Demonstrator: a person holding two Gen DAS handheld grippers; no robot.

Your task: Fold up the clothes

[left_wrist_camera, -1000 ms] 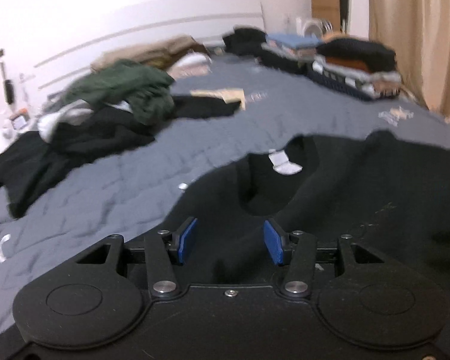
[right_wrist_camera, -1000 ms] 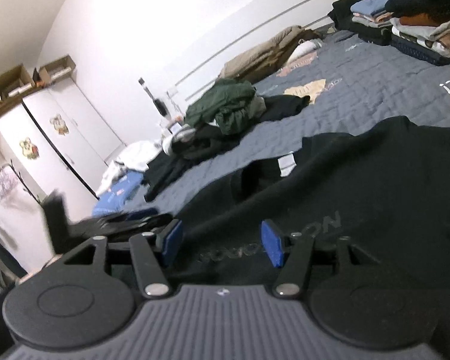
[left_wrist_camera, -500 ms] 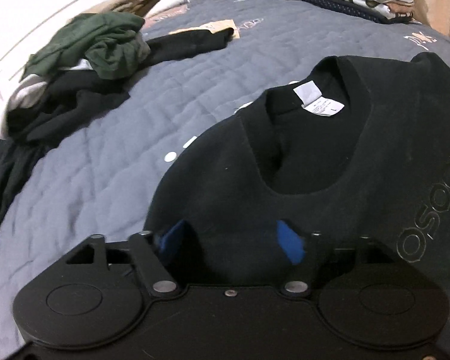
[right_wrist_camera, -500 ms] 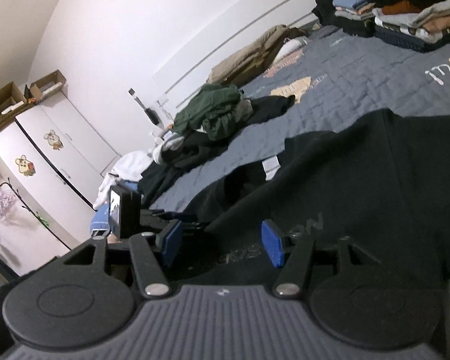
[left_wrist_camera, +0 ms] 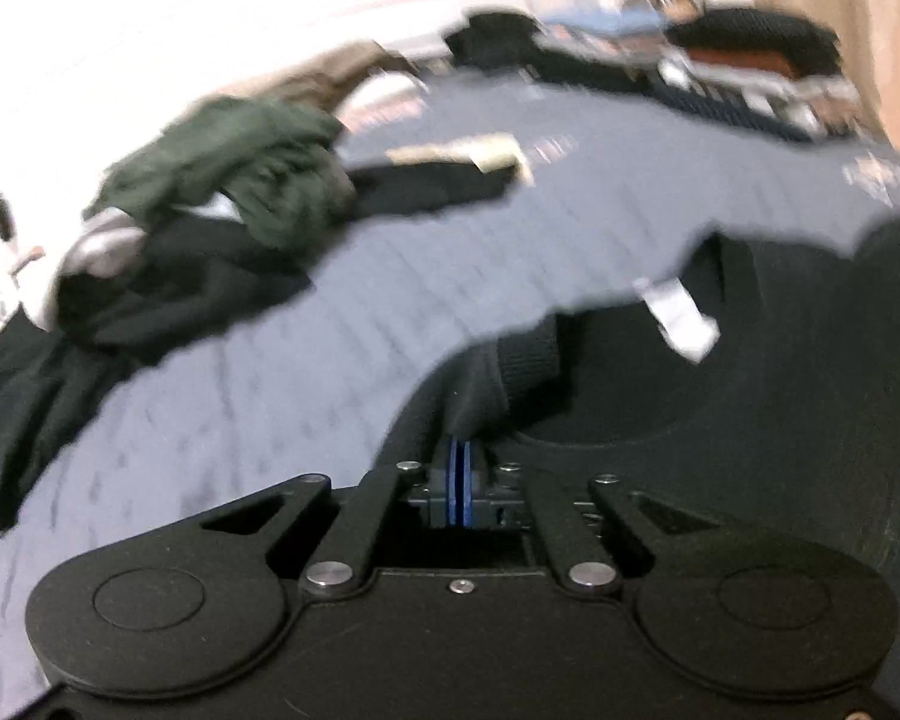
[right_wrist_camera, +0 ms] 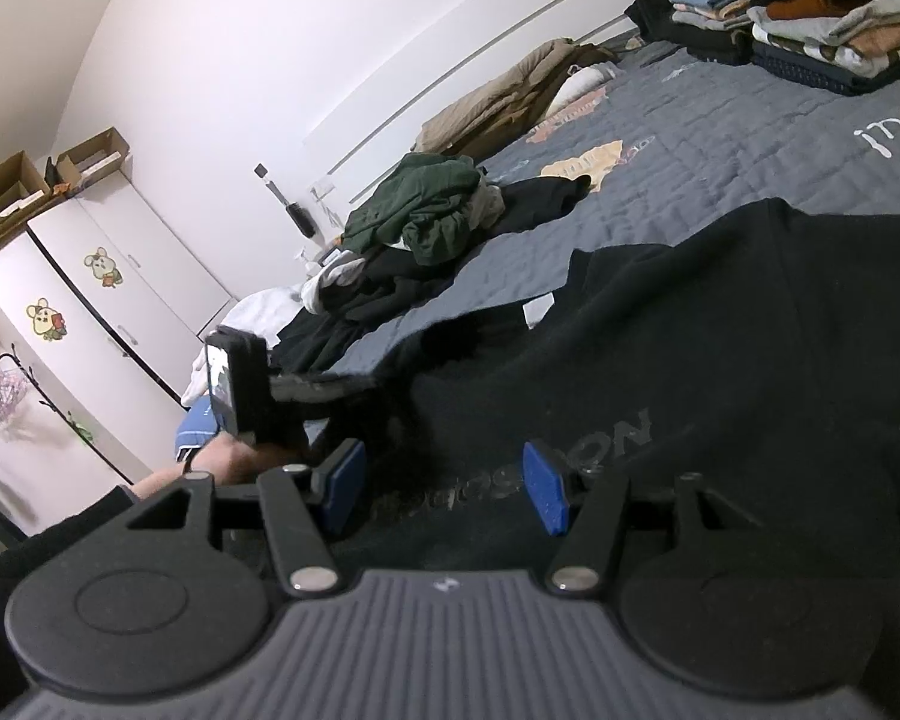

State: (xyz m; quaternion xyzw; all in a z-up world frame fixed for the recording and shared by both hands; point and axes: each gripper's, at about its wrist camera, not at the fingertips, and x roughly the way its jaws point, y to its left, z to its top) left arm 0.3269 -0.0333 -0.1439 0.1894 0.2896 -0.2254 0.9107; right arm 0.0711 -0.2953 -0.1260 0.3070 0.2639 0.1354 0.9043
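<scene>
A black sweatshirt [left_wrist_camera: 750, 420] with a white neck label [left_wrist_camera: 678, 318] lies face up across the grey bedspread [left_wrist_camera: 270, 408]. My left gripper [left_wrist_camera: 459, 480] is shut, its blue pads pinching a ridge of the sweatshirt's shoulder beside the collar, and the cloth rises from them. In the right wrist view the same sweatshirt [right_wrist_camera: 720, 330] fills the foreground. My right gripper [right_wrist_camera: 444, 489] stands open over its printed chest, nothing pressed between the pads. The left gripper [right_wrist_camera: 366, 385] shows there at the garment's left edge, held by a hand [right_wrist_camera: 228, 462].
A heap of unfolded clothes topped by a green garment [right_wrist_camera: 432, 210] lies on the bed's left side. Stacks of folded clothes [right_wrist_camera: 810, 18] stand at the far right corner. A white wardrobe [right_wrist_camera: 90, 300] is off to the left, and a curtain [left_wrist_camera: 840, 12] hangs at the right.
The left gripper's jaws went from wide open to shut on the shoulder fabric, and its view tipped up from the collar toward the far bed. The right gripper stayed put and open.
</scene>
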